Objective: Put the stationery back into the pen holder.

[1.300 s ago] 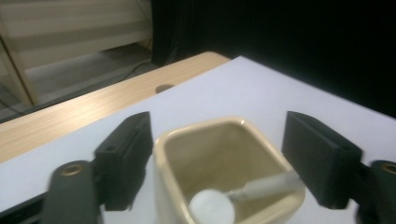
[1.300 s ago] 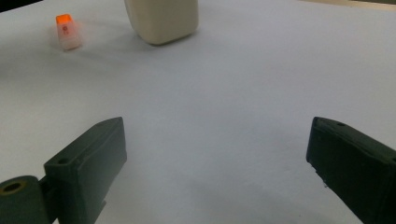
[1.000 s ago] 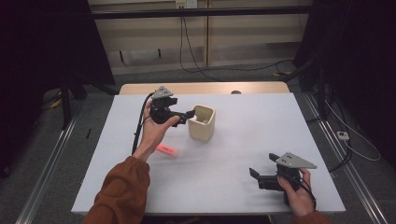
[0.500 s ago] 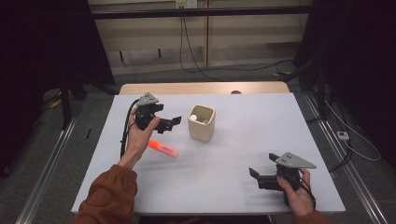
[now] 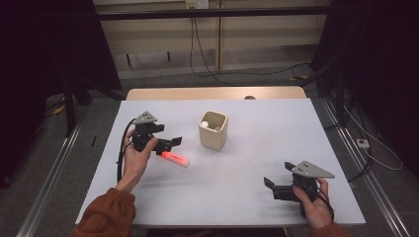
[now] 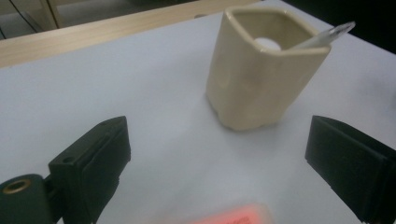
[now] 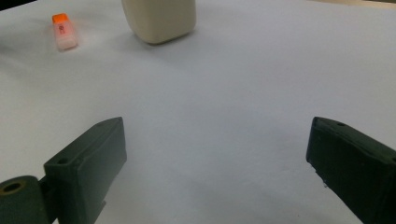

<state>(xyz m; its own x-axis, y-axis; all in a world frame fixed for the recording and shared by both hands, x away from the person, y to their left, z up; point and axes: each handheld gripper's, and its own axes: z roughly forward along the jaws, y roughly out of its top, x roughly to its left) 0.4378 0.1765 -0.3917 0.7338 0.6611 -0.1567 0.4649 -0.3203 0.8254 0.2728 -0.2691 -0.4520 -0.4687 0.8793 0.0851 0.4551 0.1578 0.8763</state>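
High view showed the left claw held above the white surface, left of centre, its jaws spread wide with nothing between them. Just near and right of it lay a small orange-and-white marker-like stick, flat on the surface, its orange end toward the left and its pale end toward the right; the claw was close to it but not touching. A cream, square-mouthed ceramic cup stood upright near the middle of the surface, a little to the right of the left claw, with something white inside it. The right claw rested low at the near right of the surface, well apart from the cup and the stick, gripped by the person's right hand.

Left gripper view looked between two widely parted black jaws at the cream cup, which stood apart from them farther off; a clear, thin object leaned out over its far rim. The orange stick showed blurred at the bottom edge, between the jaws.

Right gripper view showed its own jaws likewise wide apart and empty over bare surface, with the cup and the stick far off at the top left.
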